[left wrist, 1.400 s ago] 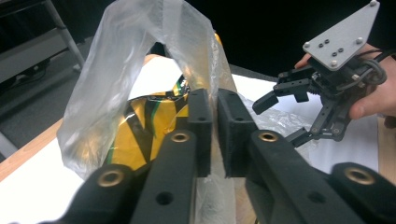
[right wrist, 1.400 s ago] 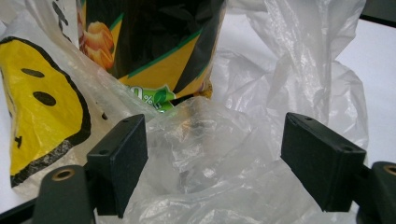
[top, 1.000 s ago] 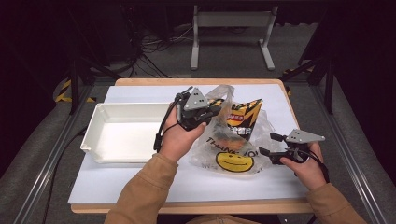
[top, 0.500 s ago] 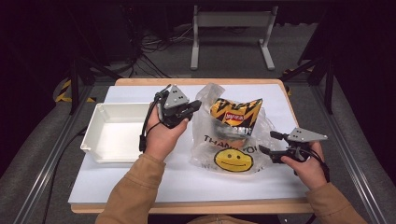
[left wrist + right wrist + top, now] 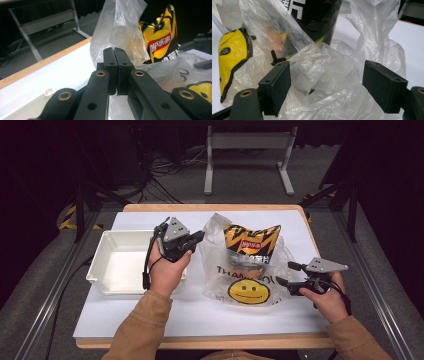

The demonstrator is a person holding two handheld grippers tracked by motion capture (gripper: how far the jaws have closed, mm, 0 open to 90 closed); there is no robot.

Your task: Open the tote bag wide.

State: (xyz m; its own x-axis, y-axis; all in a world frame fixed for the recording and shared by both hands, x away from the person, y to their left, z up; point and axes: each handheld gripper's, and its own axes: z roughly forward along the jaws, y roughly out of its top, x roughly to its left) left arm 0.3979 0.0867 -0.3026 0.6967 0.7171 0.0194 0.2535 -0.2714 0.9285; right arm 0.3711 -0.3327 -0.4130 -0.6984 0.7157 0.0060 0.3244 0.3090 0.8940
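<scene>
A clear plastic bag [image 5: 218,270] with a yellow smiley face lies at the middle of the table. A black-and-yellow chips bag [image 5: 251,242] stands inside it, its top sticking out. My left gripper [image 5: 199,237] is shut just left of the plastic bag, over the tray's right edge. In the left gripper view its jaws [image 5: 115,51] meet with nothing visible between them, and the plastic bag [image 5: 120,22] and chips bag [image 5: 160,42] rise behind. My right gripper [image 5: 284,273] is open at the bag's right edge. Crumpled plastic [image 5: 324,65] sits between its wide-apart pads [image 5: 278,82], untouched.
A white rectangular tray [image 5: 95,270] sits at the left of the white-covered table [image 5: 200,315]. The wooden table edge runs along the back and front. A metal stand and cables lie on the floor behind.
My left gripper has moved left and slightly down, away from the chips bag toward the tray. The chips bag stays standing in the plastic bag. The right hand has not moved.
</scene>
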